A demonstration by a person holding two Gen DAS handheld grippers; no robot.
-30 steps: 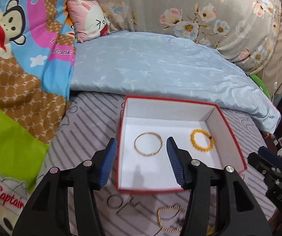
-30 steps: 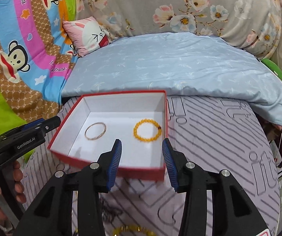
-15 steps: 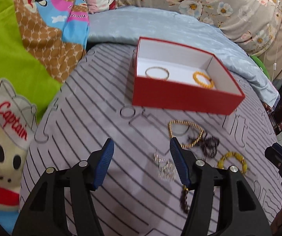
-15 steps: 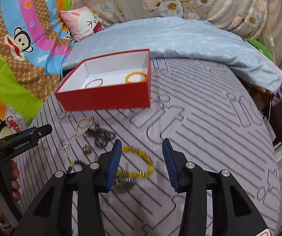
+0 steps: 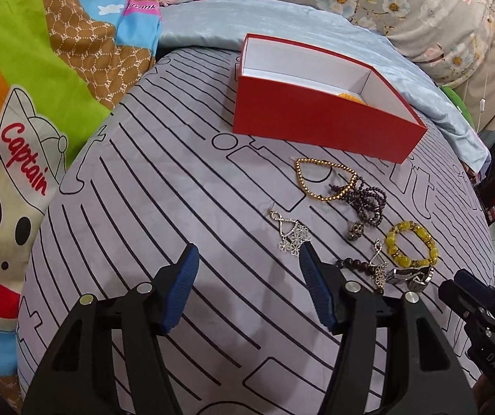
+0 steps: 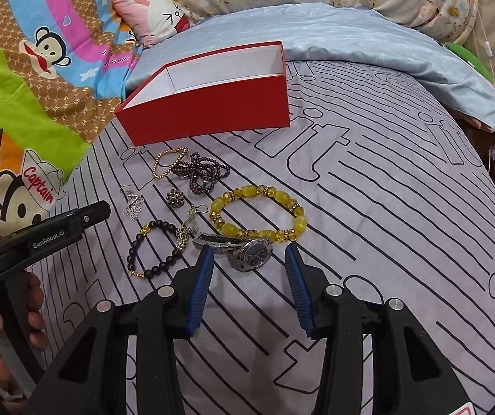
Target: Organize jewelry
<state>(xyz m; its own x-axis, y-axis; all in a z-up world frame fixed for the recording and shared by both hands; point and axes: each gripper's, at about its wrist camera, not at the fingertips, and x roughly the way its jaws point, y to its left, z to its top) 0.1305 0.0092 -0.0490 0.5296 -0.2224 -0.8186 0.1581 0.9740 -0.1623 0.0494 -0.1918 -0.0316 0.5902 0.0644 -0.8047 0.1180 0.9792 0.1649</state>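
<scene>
**A:** Start with your left wrist view. Your left gripper (image 5: 247,259) has its jaws apart with nothing between them, over bare striped bedcover (image 5: 143,207). The silver flower earring (image 5: 290,233) lies just past the tip of the right-hand finger, a little off your centre line towards the picture's right. It is a short way ahead, with its long axis running away from you, hook end farthest.

**B:** And the box?

**A:** The red box (image 5: 316,117) sits well beyond the loose pieces, open side up. You can make out a bit of orange beadwork inside it, and nothing more from this angle. Between box and gripper lie the gold bead bracelet (image 5: 325,180) and the dark bead strand (image 5: 368,200), which touch.

**B:** Now the right wrist view.

**A:** Your right gripper (image 6: 247,263) is moderately parted and empty. The wristwatch (image 6: 247,250) lies right at its fingertips, nearly centred, with the band running across from left to right, so the fingers would straddle it lengthwise. The yellow bead bracelet (image 6: 258,212) lies just behind it and looks to touch it.

**B:** So which hand takes what?

**A:** I'd judge your right hand nearer the watch and your left nearer the earring. You'd likely need to shift the left gripper sideways to centre it.
</scene>
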